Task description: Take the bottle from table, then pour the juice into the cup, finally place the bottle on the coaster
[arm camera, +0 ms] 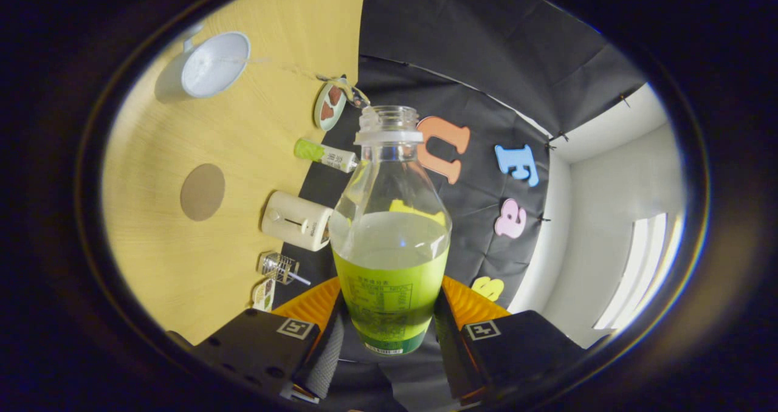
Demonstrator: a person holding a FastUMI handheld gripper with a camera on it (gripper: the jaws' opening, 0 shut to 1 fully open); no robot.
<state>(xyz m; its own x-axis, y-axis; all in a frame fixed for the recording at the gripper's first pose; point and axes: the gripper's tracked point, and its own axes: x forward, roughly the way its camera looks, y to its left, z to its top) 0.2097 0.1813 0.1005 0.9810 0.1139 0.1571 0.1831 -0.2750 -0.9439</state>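
Observation:
My gripper (389, 333) is shut on a clear uncapped bottle (389, 230), both fingers pressing its green-labelled lower part. Pale green juice fills roughly the lower half. The view is rolled sideways, so the wooden table (158, 242) stands like a wall to the left of the bottle. A white cup (209, 65) sits far off on the table, beyond the bottle's mouth and to its left. A round brown coaster (202, 191) lies on the wood between the cup and my fingers, left of the bottle.
Along the table's edge by the black cloth wall stand a small cream-coloured box (296, 220), a green and white tube (325, 154), a small glass bottle (281, 267) and a round tag with brown patches (330, 105). A white wall with a bright window (638, 266) lies right.

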